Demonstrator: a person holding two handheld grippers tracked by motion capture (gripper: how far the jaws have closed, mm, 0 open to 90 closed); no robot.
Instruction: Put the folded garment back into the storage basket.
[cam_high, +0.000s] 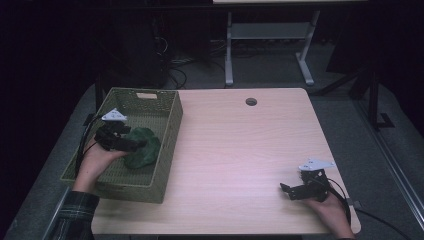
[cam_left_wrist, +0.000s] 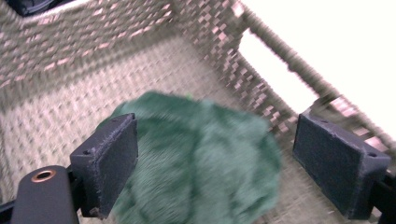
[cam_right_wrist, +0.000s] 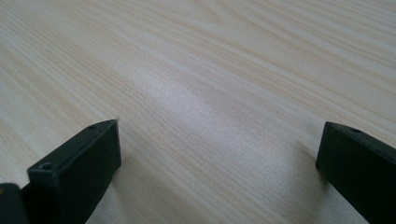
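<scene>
Dark green plush lump (cam_high: 142, 147), loose on the woven basket (cam_high: 167, 127) floor.

Passage at the left is bounded by the woven basket (cam_high: 167, 150), whose walls enclose the green plush (cam_high: 144, 147); room is left open around it inside. The wide wooden surface (cam_high: 240, 150) between basket and right hand-held gripper (cam_high: 292, 191) lies unobstructed.

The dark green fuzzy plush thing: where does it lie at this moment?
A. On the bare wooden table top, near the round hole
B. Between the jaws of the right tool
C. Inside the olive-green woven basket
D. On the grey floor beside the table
C. The dark green fuzzy plush thing rests on the woven floor of the olive-green woven basket, with the open left tool just above it.
</scene>
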